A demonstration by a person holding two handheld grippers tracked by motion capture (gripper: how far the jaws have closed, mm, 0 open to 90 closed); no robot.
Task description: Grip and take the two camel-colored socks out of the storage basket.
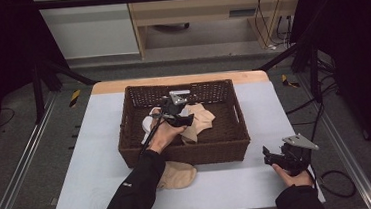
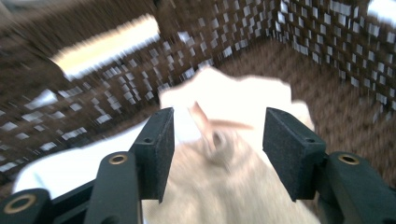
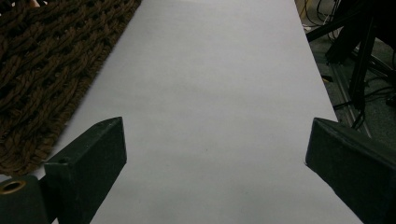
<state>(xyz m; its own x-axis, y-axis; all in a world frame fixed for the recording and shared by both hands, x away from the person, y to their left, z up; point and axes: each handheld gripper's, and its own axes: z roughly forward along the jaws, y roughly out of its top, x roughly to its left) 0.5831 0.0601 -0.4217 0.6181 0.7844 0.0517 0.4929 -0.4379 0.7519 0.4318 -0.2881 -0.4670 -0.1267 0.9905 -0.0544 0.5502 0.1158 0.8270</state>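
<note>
White tabletop, wicker basket (image 1: pixel 185 152) mid-table holds soft, light beige cloth (image 2: pixel 233 154); left gripper (image 2: pixel 217 154) unclenched straddling it, pinch a raised fold; right gripper (image 3: pixel 215 154) unclenched near right

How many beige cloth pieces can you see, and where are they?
2 for sure: one beige cloth lies inside the wicker basket under the left gripper, beside something white; another beige cloth lies on the table before the basket. More may be hidden.
</note>
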